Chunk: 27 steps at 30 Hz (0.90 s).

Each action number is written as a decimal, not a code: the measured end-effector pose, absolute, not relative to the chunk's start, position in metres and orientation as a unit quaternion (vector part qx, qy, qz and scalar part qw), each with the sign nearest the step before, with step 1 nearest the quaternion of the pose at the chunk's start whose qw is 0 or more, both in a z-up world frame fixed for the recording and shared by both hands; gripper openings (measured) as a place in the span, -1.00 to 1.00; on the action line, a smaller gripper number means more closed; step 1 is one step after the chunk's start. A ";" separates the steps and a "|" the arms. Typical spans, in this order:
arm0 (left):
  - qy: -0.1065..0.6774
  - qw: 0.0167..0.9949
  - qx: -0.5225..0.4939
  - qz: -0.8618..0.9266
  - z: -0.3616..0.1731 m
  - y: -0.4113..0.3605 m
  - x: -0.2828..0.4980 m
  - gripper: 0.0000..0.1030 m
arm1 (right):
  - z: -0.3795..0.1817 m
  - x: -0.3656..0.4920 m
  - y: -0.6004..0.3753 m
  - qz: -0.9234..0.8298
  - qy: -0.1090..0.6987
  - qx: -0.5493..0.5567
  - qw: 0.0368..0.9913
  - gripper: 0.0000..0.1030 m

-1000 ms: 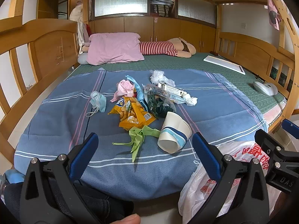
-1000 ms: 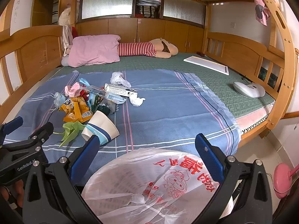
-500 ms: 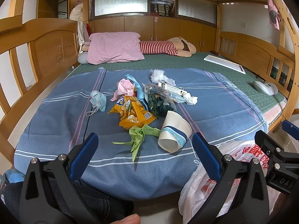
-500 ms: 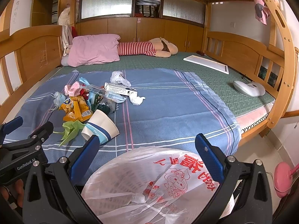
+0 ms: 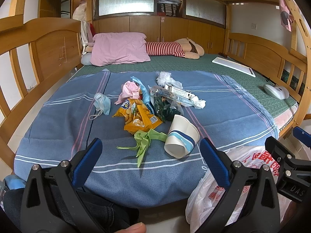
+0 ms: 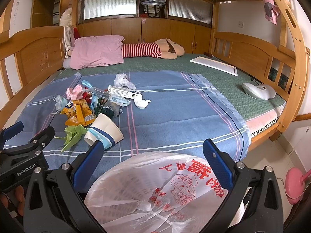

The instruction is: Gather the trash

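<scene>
1. Both hand-held grippers, left [image 5: 148, 156] and right [image 6: 150, 155], gape wide and empty at the bed's near edge.
2. Beneath the right one, a white plastic bag [image 6: 155, 190]; its contents cannot be made out.
3. On the bed's blue blanket [image 5: 223, 114], nothing looks collected: paper cup [image 5: 181, 137], green scrap [image 5: 144, 140], orange snack wrapper [image 5: 136, 114], face mask [image 5: 102, 102], crumpled tissues [image 5: 165, 77].
</scene>
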State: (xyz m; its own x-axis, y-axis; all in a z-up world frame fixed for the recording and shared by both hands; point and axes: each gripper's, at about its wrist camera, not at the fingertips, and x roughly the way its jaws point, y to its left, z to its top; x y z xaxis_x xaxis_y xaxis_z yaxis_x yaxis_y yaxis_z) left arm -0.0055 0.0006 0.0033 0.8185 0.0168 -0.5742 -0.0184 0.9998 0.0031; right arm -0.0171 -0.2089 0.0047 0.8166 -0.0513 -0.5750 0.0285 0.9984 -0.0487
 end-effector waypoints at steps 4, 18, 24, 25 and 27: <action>0.301 0.954 -0.001 0.009 0.003 0.001 -0.005 0.94 | 0.004 -0.017 -0.210 -0.021 0.302 -0.019 0.953 0.94; 0.302 0.953 -0.001 0.009 0.003 0.001 -0.006 0.94 | 0.004 -0.018 -0.211 -0.025 0.303 -0.016 0.953 0.94; 0.303 0.953 -0.002 0.010 0.002 0.001 -0.006 0.94 | 0.004 -0.018 -0.214 -0.028 0.305 -0.012 0.952 0.94; 0.303 0.953 -0.002 0.010 0.002 0.001 -0.006 0.94 | 0.003 -0.018 -0.214 -0.029 0.305 -0.012 0.952 0.94; 0.303 0.953 -0.002 0.010 0.001 0.001 -0.006 0.94 | 0.003 -0.017 -0.213 -0.029 0.305 -0.012 0.952 0.94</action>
